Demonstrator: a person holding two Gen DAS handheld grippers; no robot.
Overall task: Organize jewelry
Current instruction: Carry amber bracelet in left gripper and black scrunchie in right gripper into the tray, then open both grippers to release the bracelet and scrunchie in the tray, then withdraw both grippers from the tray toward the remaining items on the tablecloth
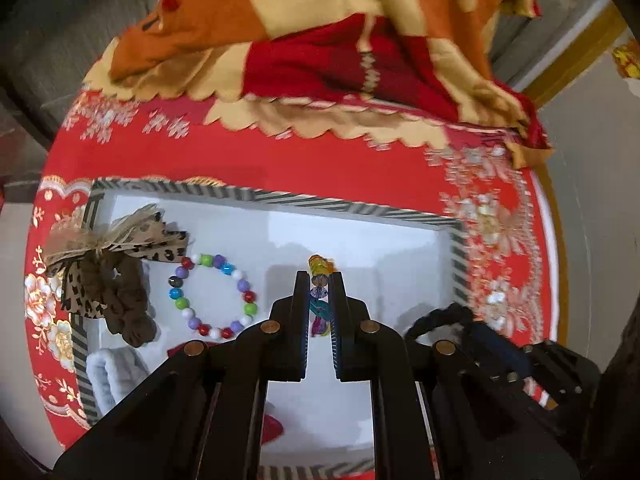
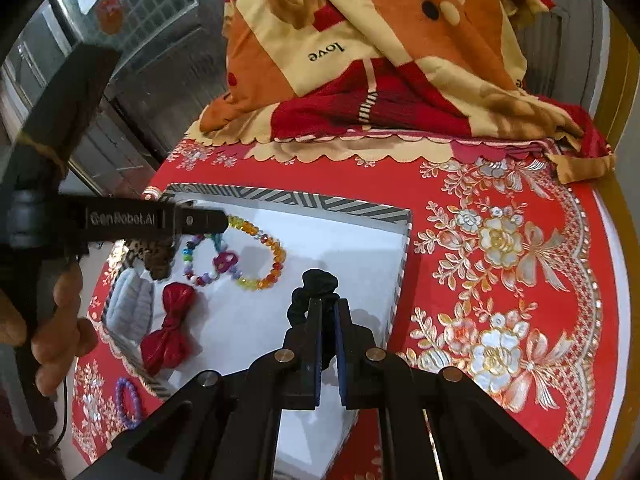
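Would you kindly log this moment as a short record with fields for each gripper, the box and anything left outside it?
left gripper: shut on the orange crystal bracelet, over the box
right gripper: shut on the black scrunchie, over the box
box: striped rim, white floor, on the red floral cloth
in box: multicolour bead bracelet, leopard bow scrunchie, red bow, pale blue item
outside box: purple bead bracelet on the cloth
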